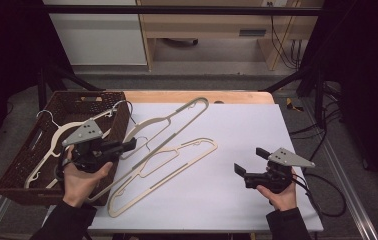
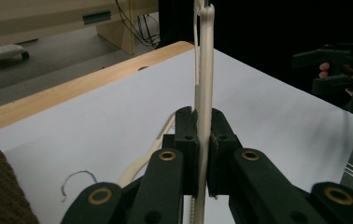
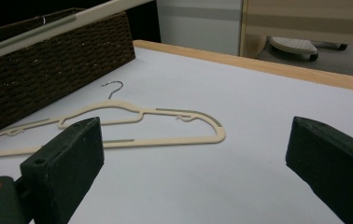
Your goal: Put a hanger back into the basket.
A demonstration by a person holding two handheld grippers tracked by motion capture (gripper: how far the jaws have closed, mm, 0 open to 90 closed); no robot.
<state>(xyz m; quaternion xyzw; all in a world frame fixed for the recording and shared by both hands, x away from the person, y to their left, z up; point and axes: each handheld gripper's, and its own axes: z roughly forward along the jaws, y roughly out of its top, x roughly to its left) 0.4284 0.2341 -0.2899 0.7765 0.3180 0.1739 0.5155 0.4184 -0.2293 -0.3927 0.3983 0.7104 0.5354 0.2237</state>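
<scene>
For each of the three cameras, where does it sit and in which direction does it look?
High view: above the person's side, looking forward and down on the table; both forearms, left gripper and right gripper show.
Left gripper view: rides on the left gripper, looking along its jaws shut on the raised hanger.
Right gripper view: rides on the right gripper, jaws open, facing the flat hanger and basket.
Shared: white table, hangers.
</scene>
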